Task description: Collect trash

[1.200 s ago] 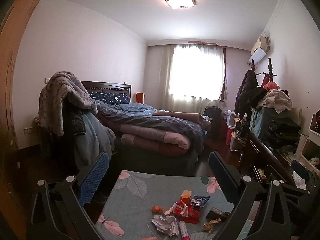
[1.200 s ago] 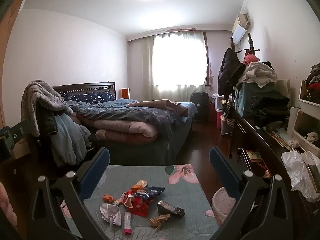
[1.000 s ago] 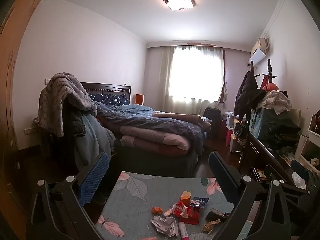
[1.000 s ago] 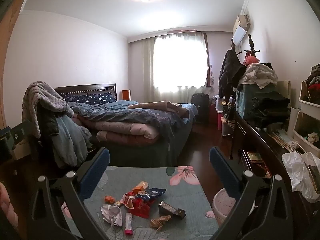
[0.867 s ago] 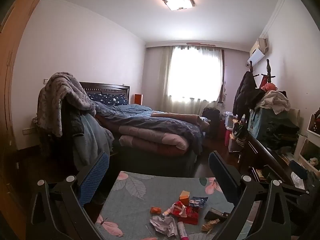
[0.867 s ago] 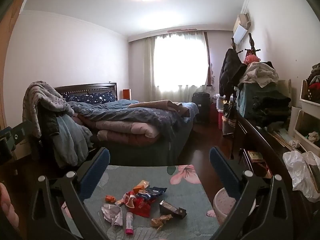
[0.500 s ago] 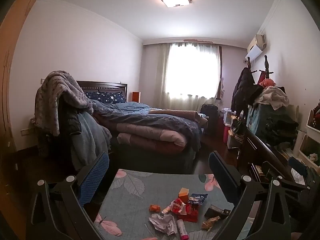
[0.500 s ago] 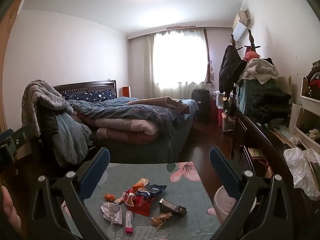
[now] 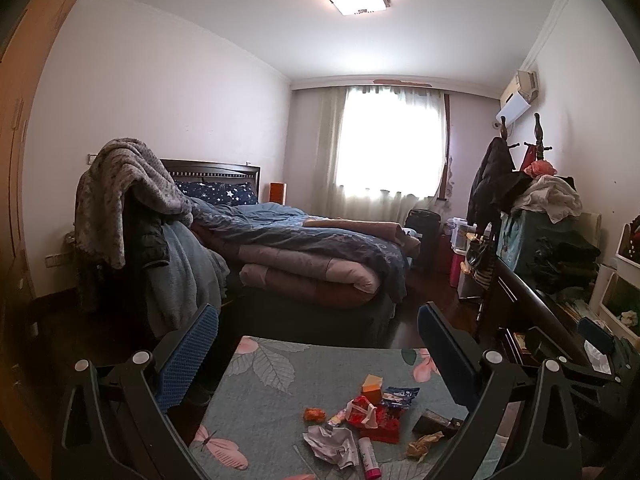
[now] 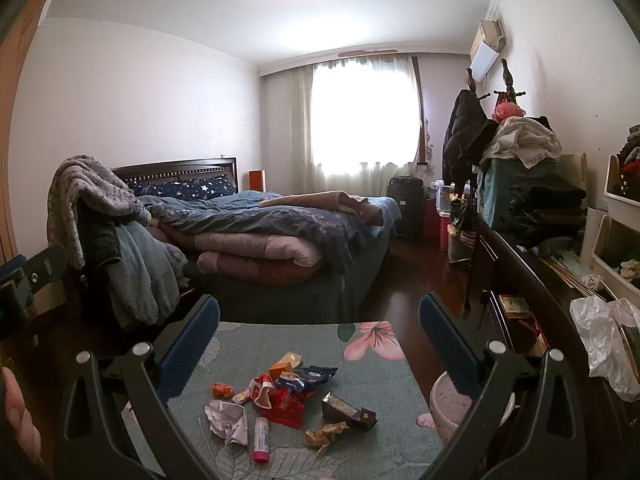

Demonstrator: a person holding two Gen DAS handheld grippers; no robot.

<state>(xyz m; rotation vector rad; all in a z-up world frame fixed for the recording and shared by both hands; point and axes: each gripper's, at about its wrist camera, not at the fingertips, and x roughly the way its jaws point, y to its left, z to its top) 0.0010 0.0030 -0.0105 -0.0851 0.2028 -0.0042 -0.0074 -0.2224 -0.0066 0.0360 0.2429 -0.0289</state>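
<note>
Both claws released, holding nothing: left claw (image 9: pixel 318 336) and right claw (image 10: pixel 319 326) hover above the near edge of the floral-cloth bench (image 10: pixel 372 364). Trash pile sits mid-bench: crumpled paper (image 10: pixel 226 420), pink-capped tube (image 10: pixel 260 438), red wrapper (image 10: pixel 286 400), dark box (image 10: pixel 348 406). Pink bin (image 10: pixel 450 404) stands just beside the bench's right edge. Best start, I judge: right claw drops on the dark box, nearest the bin, pinching across its narrow sides.

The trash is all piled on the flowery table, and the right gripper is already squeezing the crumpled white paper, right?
Not quite. The trash is piled on the flowery table, but the right gripper is open and holds nothing. The right wrist view shows the crumpled white paper lying on the table, apart from both fingers.
</note>
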